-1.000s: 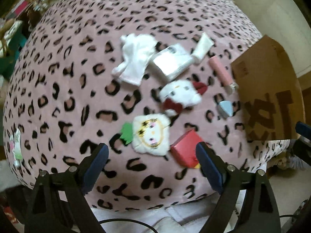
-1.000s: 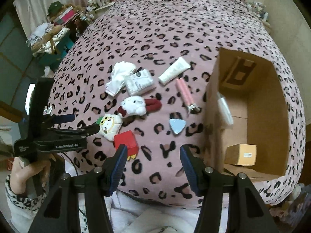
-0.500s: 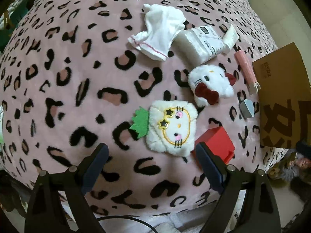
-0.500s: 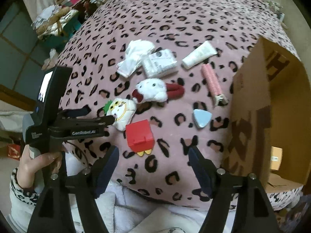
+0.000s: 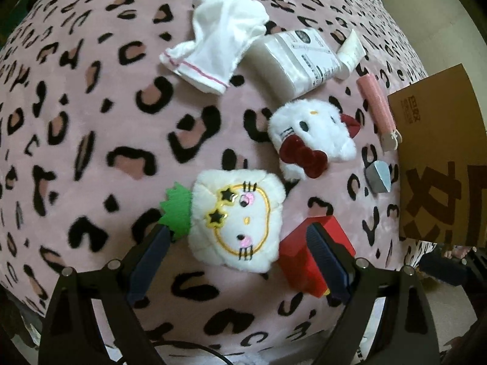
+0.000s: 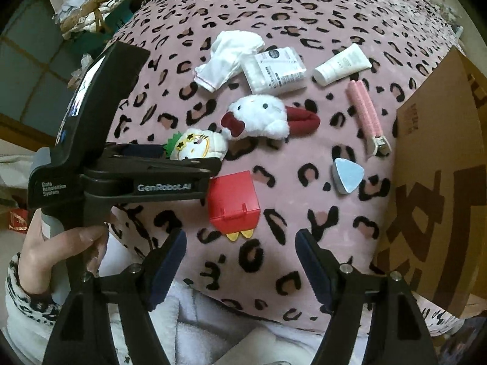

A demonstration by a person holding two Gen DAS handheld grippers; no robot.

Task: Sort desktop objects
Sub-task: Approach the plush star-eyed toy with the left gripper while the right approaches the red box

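The left wrist view looks down close over the plush toy (image 5: 236, 223); the right wrist view, farther back, faces twelve o'clock, sharing it (image 6: 197, 147) at ten o'clock.

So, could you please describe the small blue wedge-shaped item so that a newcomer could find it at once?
Start at the cardboard box on the leopard-print blanket. Just left of its wall, below the pink hair clip, lies the blue wedge. It is the only pale blue, rounded-triangle piece; its neighbours are pink, red or white.
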